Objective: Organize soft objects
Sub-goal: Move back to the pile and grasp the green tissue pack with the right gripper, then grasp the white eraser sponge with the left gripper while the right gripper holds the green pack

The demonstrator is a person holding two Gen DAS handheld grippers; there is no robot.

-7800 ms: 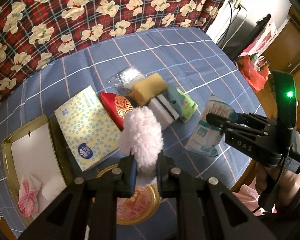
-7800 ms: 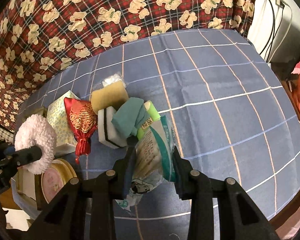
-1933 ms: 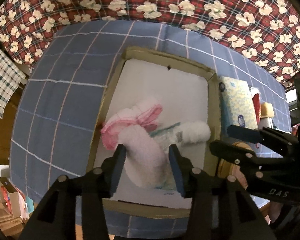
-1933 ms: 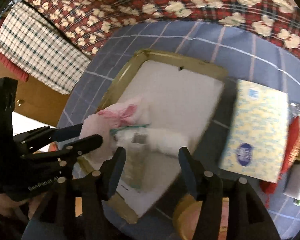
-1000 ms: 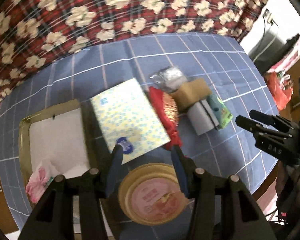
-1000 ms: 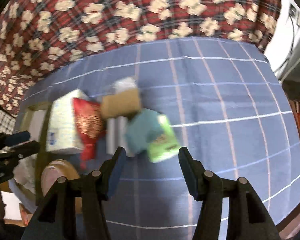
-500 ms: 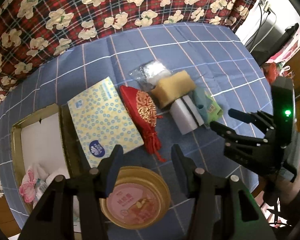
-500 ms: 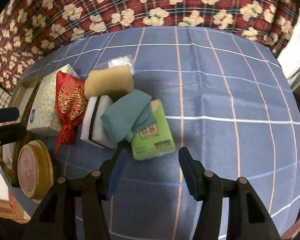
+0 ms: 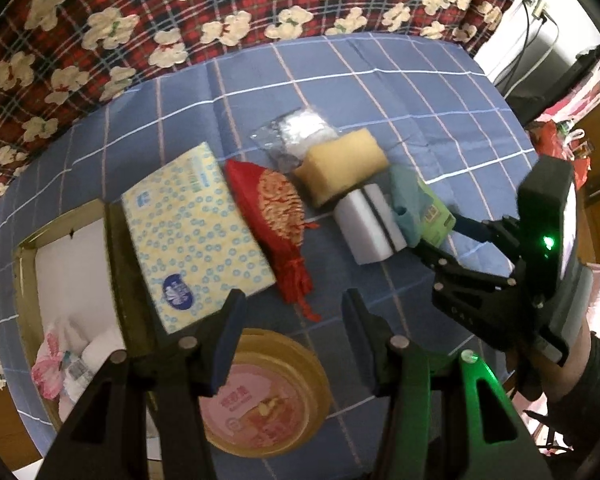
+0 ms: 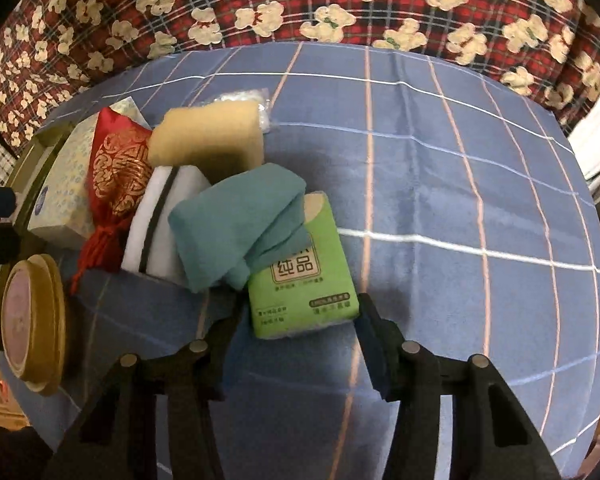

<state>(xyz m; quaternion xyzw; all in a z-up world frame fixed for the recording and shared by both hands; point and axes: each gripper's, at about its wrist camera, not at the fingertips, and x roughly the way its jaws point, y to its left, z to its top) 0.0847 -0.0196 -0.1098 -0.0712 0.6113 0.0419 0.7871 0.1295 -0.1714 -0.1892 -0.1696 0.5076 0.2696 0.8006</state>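
Note:
A green tissue pack [image 10: 300, 280] lies on the blue checked tablecloth, with a folded teal cloth [image 10: 240, 224] draped over its far end. My right gripper [image 10: 300, 312] points down over the pack's near end. Its jaws are closing, the pack sits between them, and the pads do not press on it. Beside the pack lie a white sponge [image 10: 160, 220], a yellow sponge [image 10: 208, 136] and a red pouch [image 10: 116, 172]. My left gripper [image 9: 292, 312] stands open and empty above the cloth, near the round tin [image 9: 260, 396]. From there the right gripper [image 9: 440, 236] shows at the green pack [image 9: 434, 212].
A gold tray [image 9: 24, 248] at the left holds pink and white soft things [image 9: 52, 356]. A yellow tissue box [image 9: 192, 232] lies next to it. A clear plastic packet [image 9: 296, 132] sits behind the yellow sponge. A red patterned blanket runs behind the table.
My right gripper has sunk toward the green pack, rolled a little, and its jaws have narrowed slightly. The left gripper has drifted across the table and stays open and empty.

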